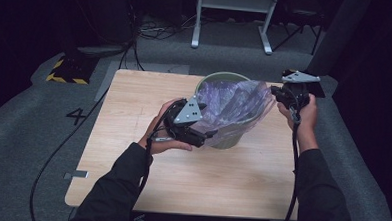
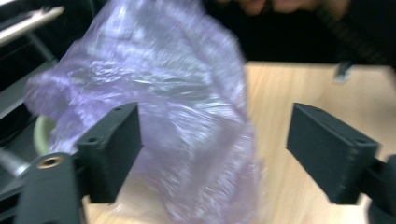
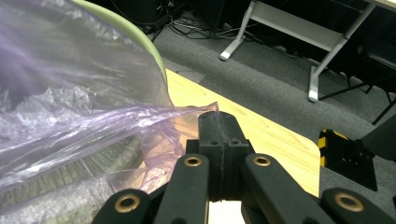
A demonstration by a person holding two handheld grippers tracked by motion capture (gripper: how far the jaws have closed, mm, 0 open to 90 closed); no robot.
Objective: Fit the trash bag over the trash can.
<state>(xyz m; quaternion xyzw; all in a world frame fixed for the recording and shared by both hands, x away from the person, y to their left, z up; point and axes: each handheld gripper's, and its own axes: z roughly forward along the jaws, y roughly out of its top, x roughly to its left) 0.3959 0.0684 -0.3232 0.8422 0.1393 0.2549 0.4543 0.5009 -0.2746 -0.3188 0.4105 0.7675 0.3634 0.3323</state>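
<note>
A pale green bin [image 1: 228,140] stands on the wooden table [image 1: 134,103], lined with a thin purple plastic bag [image 1: 234,104]. My right gripper [image 1: 280,96] is at the bin's right rim, and in the right gripper view it [image 3: 218,122] is shut on a stretched edge of the bag [image 3: 70,98] beside the green rim [image 3: 150,49]. My left gripper [image 1: 205,136] sits at the bin's left front side. In the left gripper view its jaws [image 2: 215,154] stand wide apart. The bag [image 2: 177,93] hangs loose between them, close to the left pad, and is not pinched.
The table's right edge lies just beyond the right hand. A yellow-and-black striped block [image 1: 65,72] sits on the grey carpet at the far left, with cables [image 1: 57,149] trailing past it. A white desk frame [image 1: 233,22] stands behind the table.
</note>
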